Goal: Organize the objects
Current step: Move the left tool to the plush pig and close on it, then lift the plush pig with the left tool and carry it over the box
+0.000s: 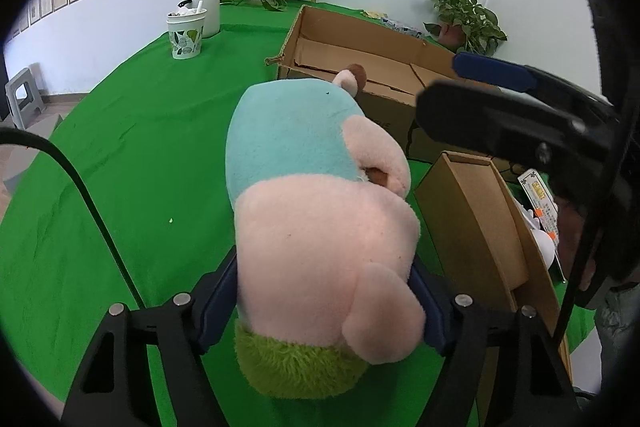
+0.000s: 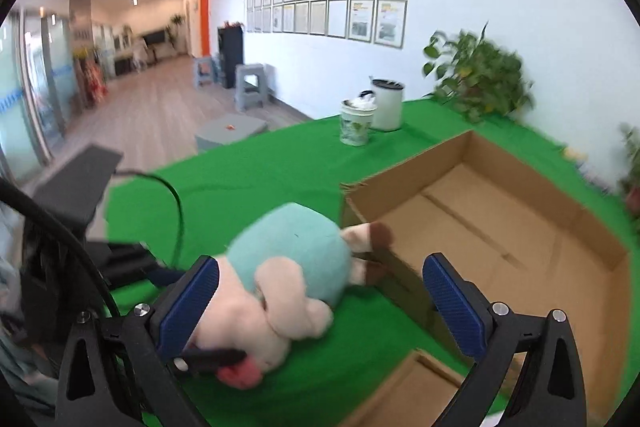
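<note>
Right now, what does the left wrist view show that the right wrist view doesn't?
Only the left wrist view shows the left gripper shut on the plush toy, and white items in the small box. Only the right wrist view shows the hallway and the right gripper open. Both share the plush toy, large cardboard box, leaf-print cup and green cloth.

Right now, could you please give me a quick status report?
Left gripper shut on plush toy. Right gripper open, holding nothing. Large cardboard box just ahead, open. Nothing blocking.
</note>
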Action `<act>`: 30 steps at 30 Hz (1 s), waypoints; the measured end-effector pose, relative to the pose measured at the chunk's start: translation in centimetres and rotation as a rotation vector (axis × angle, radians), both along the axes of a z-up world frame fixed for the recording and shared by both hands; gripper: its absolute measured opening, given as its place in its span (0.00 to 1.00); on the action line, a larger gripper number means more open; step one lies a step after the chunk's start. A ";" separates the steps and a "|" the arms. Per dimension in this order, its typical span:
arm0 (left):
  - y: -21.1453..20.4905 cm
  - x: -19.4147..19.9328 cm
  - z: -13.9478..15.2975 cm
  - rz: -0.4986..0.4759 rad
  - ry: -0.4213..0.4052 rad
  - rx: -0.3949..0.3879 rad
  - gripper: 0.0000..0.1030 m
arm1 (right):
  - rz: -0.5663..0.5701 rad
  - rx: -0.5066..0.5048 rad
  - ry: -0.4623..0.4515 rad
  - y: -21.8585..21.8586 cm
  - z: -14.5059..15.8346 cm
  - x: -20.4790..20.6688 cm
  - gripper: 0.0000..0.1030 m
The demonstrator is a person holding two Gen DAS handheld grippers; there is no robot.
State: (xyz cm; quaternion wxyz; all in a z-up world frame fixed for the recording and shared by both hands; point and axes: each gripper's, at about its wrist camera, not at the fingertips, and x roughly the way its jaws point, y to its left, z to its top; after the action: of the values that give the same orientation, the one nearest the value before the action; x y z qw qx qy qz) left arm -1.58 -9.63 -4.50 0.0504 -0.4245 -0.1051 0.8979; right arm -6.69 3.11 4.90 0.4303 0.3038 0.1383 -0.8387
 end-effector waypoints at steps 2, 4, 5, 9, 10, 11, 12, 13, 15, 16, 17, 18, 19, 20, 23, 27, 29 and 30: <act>-0.1 0.0 0.0 -0.003 -0.001 0.003 0.73 | 0.018 -0.076 -0.122 -0.1 -0.6 -1.9 0.99; 0.0 0.1 0.0 -0.005 -0.005 0.000 0.73 | 0.025 -0.124 -0.227 -0.1 -1.5 -3.7 1.00; 0.1 0.2 0.0 -0.007 -0.007 -0.002 0.73 | 0.021 -0.135 -0.278 -0.4 -2.1 -4.5 1.00; 0.0 0.7 0.1 -0.012 -0.006 -0.008 0.70 | 0.008 -0.103 -0.434 -2.1 -4.6 -6.3 1.00; 0.0 0.9 0.1 -0.011 -0.005 -0.007 0.70 | 0.001 -0.086 -0.454 -2.6 -5.3 -6.3 1.00; 0.1 1.0 0.1 -0.010 -0.002 -0.008 0.70 | -0.012 -0.069 -0.483 -3.0 -5.9 -6.3 1.00; 0.1 1.1 0.0 -0.009 0.000 -0.012 0.70 | -0.023 -0.052 -0.526 -3.3 -6.7 -6.3 1.00; 0.2 1.2 0.0 -0.007 0.003 -0.015 0.70 | -0.031 -0.053 -0.570 -3.5 -7.2 -6.2 1.00; 0.6 1.2 0.1 -0.008 0.007 -0.033 0.69 | -0.065 -0.054 -0.660 -3.8 -8.2 -6.1 1.00; 0.8 1.2 0.1 -0.010 0.008 -0.043 0.69 | -0.084 -0.041 -0.668 -3.9 -8.3 -5.8 1.00; 1.1 1.1 0.2 -0.014 0.011 -0.054 0.69 | -0.107 -0.031 -0.672 -4.0 -8.4 -5.6 1.00; 1.4 1.1 0.2 -0.017 0.012 -0.065 0.68 | -0.125 -0.019 -0.667 -4.1 -8.4 -5.3 1.00; 1.7 1.0 0.3 -0.018 0.013 -0.076 0.68 | -0.144 -0.008 -0.660 -4.2 -8.4 -5.1 1.00; 1.9 1.0 0.4 -0.016 0.014 -0.085 0.67 | -0.162 0.001 -0.652 -4.2 -8.4 -5.0 0.99; 2.4 1.0 0.8 -0.004 0.017 -0.101 0.64 | -0.186 0.015 -0.623 -4.2 -8.4 -4.6 0.95; 2.9 1.4 2.2 -0.008 0.047 -0.142 0.63 | -0.181 -0.047 -0.613 -2.9 -7.3 -4.5 0.87; 3.7 1.1 3.6 -0.021 0.087 -0.173 0.63 | -0.201 -0.089 -0.573 -2.2 -5.8 -4.5 0.85; 4.1 1.0 4.4 -0.029 0.112 -0.188 0.63 | -0.206 -0.112 -0.547 -1.6 -4.7 -4.5 0.83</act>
State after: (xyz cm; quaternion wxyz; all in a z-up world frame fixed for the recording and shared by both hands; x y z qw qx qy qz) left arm -0.58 -5.54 -0.06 0.0290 -0.3779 -0.0111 0.9253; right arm -11.23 1.53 0.20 0.3802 0.5067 -0.0610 -0.7713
